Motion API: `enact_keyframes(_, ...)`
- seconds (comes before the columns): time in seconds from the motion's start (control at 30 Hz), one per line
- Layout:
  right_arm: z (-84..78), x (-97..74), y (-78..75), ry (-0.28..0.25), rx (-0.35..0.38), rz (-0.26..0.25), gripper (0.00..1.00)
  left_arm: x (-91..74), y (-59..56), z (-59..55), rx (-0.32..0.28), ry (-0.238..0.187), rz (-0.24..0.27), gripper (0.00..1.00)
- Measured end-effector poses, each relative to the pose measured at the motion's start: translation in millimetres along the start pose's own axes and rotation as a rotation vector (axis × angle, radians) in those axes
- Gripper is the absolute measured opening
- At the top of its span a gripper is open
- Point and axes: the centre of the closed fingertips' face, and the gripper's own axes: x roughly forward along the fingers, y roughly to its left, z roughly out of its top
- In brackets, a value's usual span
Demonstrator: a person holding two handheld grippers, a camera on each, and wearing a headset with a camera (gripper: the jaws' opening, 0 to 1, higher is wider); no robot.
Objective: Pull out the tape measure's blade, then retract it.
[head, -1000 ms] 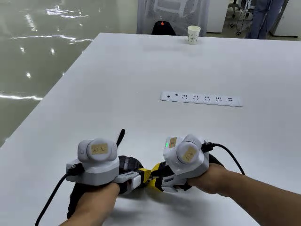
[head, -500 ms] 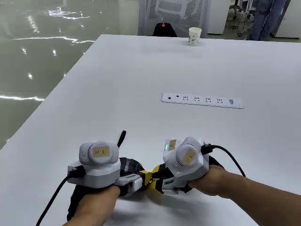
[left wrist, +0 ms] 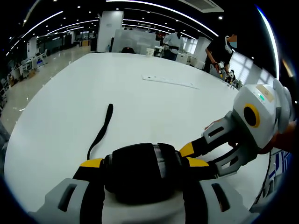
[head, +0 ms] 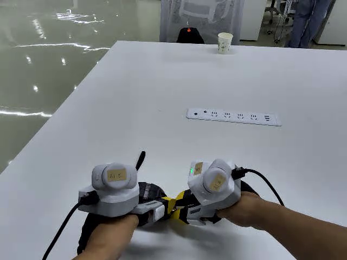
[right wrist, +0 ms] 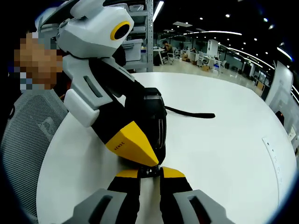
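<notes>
— Where is the tape measure (right wrist: pixel 152 116)?
— On the surface (head: pixel 162 92), well nearer the person than the power strip (head: pixel 233 115). The left tool (left wrist: pixel 144 162) is clamped across its case.
— And the right tool (right wrist: pixel 150 173)?
— It is pinched together at the case's mouth, seemingly on the blade tip (right wrist: pixel 150 169).
— What might fail?
— That hold looks slight, so the tip could slip on the pull and snap home. A skewed pull could twist the case loose or kink the blade. The strap (left wrist: pixel 100 133) might snag.

Left tool (left wrist: pixel 144 163) around black tape measure (left wrist: pixel 140 176)
</notes>
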Motion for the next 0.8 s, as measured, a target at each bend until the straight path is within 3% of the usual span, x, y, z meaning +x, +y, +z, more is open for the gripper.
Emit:
enact_keyframes(0.53, -2.8, -18.5, 3.1, -0.02, 0.037, -0.032, 0.15, -10.8, 5.5, 3.5, 0.019, -0.011, -0.01, 0.67)
enact_keyframes(0.8, -7.3, -34.2, 8.7, -0.041, 0.06, -0.055, 0.2, -22.7, 4.4, 4.0, 0.083, -0.026, -0.038, 0.7)
